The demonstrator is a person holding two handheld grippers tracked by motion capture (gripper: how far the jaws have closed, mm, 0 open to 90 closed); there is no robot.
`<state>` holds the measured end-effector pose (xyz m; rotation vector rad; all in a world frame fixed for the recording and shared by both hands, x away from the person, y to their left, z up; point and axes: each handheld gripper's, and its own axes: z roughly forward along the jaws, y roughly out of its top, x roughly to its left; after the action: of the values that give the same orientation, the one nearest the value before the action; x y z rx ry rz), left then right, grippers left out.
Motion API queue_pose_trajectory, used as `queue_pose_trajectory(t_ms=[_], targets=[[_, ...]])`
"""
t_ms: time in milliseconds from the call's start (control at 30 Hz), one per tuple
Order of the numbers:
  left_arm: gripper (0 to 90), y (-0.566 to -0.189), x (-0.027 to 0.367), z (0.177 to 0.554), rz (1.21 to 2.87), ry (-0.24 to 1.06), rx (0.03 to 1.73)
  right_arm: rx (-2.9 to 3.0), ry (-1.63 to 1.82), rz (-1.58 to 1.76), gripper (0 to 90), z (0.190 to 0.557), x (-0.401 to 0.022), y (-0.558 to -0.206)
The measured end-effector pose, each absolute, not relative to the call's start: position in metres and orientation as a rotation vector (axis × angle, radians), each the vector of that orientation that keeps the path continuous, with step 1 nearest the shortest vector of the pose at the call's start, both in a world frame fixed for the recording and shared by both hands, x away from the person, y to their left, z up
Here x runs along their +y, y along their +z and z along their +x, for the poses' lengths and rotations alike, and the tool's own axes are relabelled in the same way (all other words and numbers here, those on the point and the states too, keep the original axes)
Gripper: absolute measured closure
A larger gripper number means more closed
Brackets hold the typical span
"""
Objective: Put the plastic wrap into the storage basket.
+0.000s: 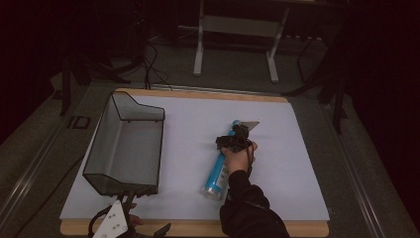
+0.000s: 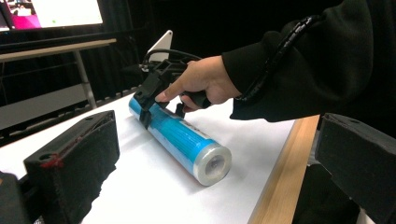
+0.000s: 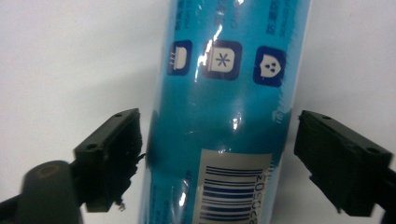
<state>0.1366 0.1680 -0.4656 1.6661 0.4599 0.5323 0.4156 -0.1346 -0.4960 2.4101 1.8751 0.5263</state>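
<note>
On white sheet point(image 1: 297, 148) over wooden table point(image 1: 198, 229), blue can point(image 1: 220, 166) lay flat, centre; mesh basket point(image 1: 126, 144) at 9 o'clock. Right gripper point(image 3: 217, 154) straddled can, jaws apart, not clamped. Left gripper point(image 2: 205, 177) wide open, empty. Room dark; desk frame point(image 1: 237, 29) at 12 o'clock.

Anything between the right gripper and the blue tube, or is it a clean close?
Nothing visible. The right gripper is open with a jaw on each side of the blue tube, which lies on the white sheet; just bare gaps between pads and wrapper. The mesh basket sits well off to the side.
</note>
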Motion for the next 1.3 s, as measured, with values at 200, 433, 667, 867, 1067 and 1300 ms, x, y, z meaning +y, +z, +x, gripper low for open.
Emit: queue_pose_trajectory(t_ms=[200, 433, 667, 867, 1067, 1300], targets=[[0.6, -0.466, 0.167, 0.136, 1.67, 0.527, 0.457, 1.891, 0.569, 2.377, 27.1, 0.411, -0.131, -0.499], [0.6, -0.466, 0.167, 0.136, 1.676, 0.532, 0.453, 1.871, 0.673, 2.473, 29.4, 0.408, -0.139, -0.507], [0.6, -0.466, 0.166, 0.137, 1.676, 0.533, 0.453, 1.832, 0.716, 2.624, 31.4, 0.414, -0.15, -0.504], [0.6, -0.466, 0.167, 0.137, 1.677, 0.53, 0.453, 1.957, 0.846, 2.469, 31.5, 0.417, -0.145, -0.489], [0.6, -0.466, 0.166, 0.137, 1.679, 0.533, 0.454, 2.075, 0.914, 2.33, 31.6, 0.418, -0.132, -0.475], [0.6, -0.467, 0.167, 0.137, 1.674, 0.531, 0.459, 2.182, 1.04, 2.194, 31.7, 0.417, -0.117, -0.453]])
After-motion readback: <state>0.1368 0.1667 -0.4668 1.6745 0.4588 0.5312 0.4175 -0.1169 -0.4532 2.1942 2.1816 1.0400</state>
